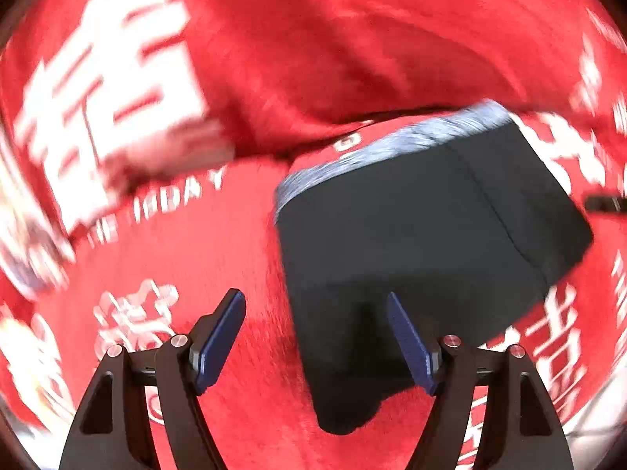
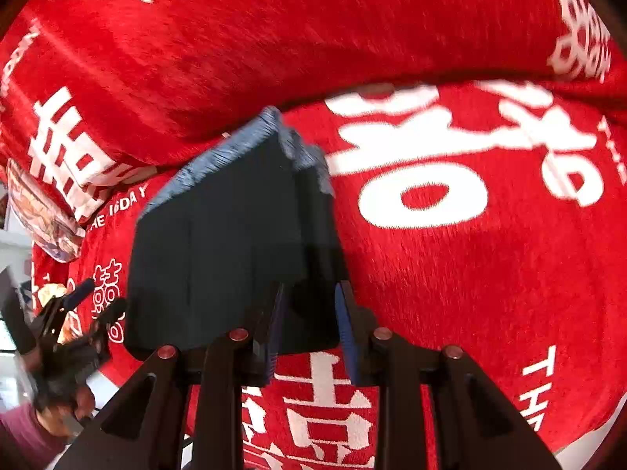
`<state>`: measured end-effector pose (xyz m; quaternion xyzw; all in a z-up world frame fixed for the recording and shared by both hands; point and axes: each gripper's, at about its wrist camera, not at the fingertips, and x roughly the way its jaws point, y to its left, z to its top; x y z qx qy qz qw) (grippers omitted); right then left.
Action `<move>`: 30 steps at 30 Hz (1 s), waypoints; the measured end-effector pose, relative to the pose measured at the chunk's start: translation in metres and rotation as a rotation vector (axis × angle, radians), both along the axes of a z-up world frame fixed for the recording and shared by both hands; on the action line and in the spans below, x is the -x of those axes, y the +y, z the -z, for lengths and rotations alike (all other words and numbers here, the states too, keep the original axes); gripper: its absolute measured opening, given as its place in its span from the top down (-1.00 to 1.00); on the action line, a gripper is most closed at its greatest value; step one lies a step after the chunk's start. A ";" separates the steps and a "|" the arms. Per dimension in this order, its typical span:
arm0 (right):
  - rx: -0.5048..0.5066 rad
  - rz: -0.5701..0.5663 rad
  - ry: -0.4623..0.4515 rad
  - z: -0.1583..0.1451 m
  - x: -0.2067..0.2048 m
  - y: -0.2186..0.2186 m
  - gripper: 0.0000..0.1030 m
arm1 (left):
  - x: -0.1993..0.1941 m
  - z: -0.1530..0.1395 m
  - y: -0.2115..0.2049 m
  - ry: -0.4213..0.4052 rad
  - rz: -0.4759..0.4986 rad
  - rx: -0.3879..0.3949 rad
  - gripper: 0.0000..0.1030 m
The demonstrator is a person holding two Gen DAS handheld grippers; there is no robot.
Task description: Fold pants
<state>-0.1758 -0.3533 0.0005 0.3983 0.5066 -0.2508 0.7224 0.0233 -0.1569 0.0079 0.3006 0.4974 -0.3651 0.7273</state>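
Note:
Black pants (image 1: 411, 215) with a grey-blue waistband (image 1: 392, 137) lie folded into a compact block on the red blanket (image 1: 219, 235). My left gripper (image 1: 313, 295) is open above the block's near left edge; its right finger hangs over the black cloth, its left over the blanket, and nothing is pinched. In the right wrist view the pants (image 2: 219, 235) fill the middle. My right gripper (image 2: 312, 313) stands narrowly open, with the block's near right corner between its blue pads but not squeezed. The left gripper (image 2: 96, 301) shows at the lower left, beside the pants.
The red blanket (image 2: 470, 274) carries large white characters and rises in a thick ridge (image 2: 274, 58) behind the pants. A printed cushion (image 2: 39, 211) lies at the far left. A person's hand and pink sleeve (image 2: 23, 431) are at the lower left.

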 end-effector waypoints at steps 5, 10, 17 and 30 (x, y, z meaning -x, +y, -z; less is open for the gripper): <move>0.021 -0.074 0.012 0.002 -0.021 0.017 0.41 | 0.004 0.029 0.016 0.062 -0.011 -0.057 -0.47; -0.019 -0.059 0.096 0.036 -0.017 0.034 0.42 | 0.014 0.041 0.025 0.057 0.011 -0.044 -0.47; 0.000 -0.074 0.119 0.032 -0.016 0.045 0.42 | 0.003 0.036 0.026 0.131 -0.032 -0.049 -0.47; -0.023 -0.072 0.162 0.031 -0.019 0.046 0.27 | -0.024 0.029 0.034 0.224 -0.107 -0.104 -0.47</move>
